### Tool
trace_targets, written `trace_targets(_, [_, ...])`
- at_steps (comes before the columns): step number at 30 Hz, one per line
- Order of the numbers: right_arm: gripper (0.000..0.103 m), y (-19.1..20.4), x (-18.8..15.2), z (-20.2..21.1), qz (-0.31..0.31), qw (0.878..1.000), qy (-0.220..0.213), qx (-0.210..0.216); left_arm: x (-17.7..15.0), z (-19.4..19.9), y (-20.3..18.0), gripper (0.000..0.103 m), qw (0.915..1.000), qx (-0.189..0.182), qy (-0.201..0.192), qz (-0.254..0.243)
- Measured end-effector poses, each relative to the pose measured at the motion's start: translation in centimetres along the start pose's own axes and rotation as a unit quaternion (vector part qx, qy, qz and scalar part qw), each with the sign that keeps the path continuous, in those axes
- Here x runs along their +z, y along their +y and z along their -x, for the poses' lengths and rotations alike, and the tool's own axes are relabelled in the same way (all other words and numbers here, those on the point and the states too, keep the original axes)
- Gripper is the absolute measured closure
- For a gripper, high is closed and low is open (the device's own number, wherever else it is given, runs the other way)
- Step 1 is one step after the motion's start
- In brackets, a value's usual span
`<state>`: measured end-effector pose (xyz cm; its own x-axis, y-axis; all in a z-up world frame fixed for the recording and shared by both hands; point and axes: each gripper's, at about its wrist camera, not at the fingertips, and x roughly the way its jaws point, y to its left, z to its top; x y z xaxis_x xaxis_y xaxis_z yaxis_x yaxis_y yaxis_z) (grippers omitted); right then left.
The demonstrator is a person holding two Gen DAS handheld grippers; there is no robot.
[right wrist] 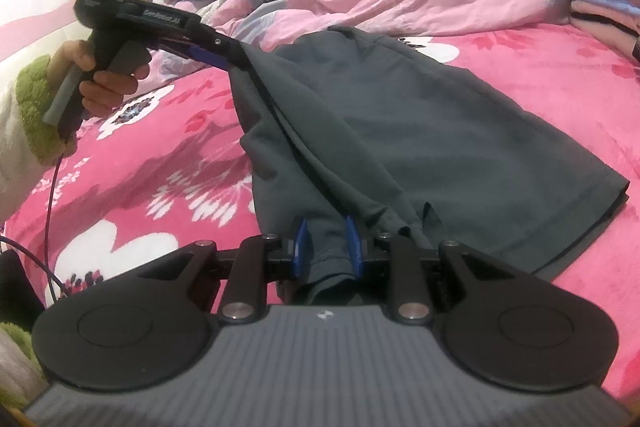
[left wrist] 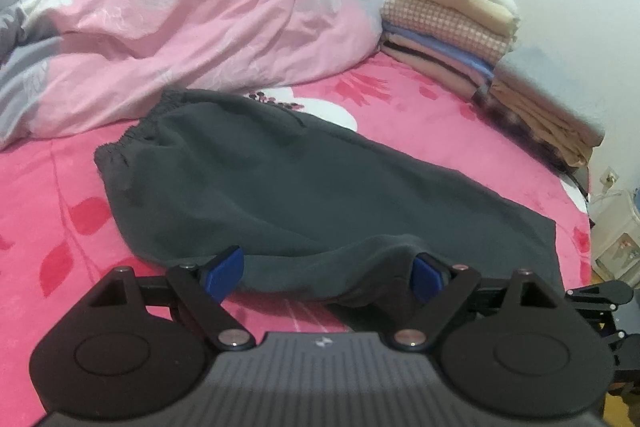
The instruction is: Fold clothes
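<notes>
Dark grey shorts (left wrist: 280, 183) lie on the pink flowered bed sheet (left wrist: 52, 211), elastic waistband at the far left. In the left wrist view my left gripper (left wrist: 324, 273) has its blue pads wide apart around the near fold of the shorts. In the right wrist view my left gripper (right wrist: 230, 57) looks closed on a lifted edge of the shorts (right wrist: 420, 115). My right gripper (right wrist: 328, 247) has its blue pads close together on a bunched edge of the shorts, pulled taut toward the left gripper.
A pink and white duvet (left wrist: 192, 23) is heaped at the back. A stack of folded clothes (left wrist: 448, 27) stands at the back right against the wall, with more folded pieces (left wrist: 552, 123) beside it. The bed's edge and floor items lie at far right.
</notes>
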<state>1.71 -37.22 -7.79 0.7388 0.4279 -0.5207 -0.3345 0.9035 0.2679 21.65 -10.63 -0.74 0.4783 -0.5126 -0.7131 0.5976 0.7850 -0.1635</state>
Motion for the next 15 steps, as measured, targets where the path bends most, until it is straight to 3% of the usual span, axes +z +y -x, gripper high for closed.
trace_targets(4, [0.082,0.0,0.2,1.0,0.000,1.000,-0.012,0.009,-0.7,0.5,0.8,0.016,0.9993,-0.019,-0.008,0.031])
trace_targets(9, [0.079,0.0,0.4,2.3,0.000,0.999,-0.027,0.021,-1.5,-0.1,1.6,0.016,0.9983,-0.006,0.007,0.057])
trace_targets(15, [0.070,0.0,0.6,3.9,0.000,0.998,-0.044,0.035,-2.4,0.4,2.9,0.015,0.9939,-0.039,-0.010,0.103])
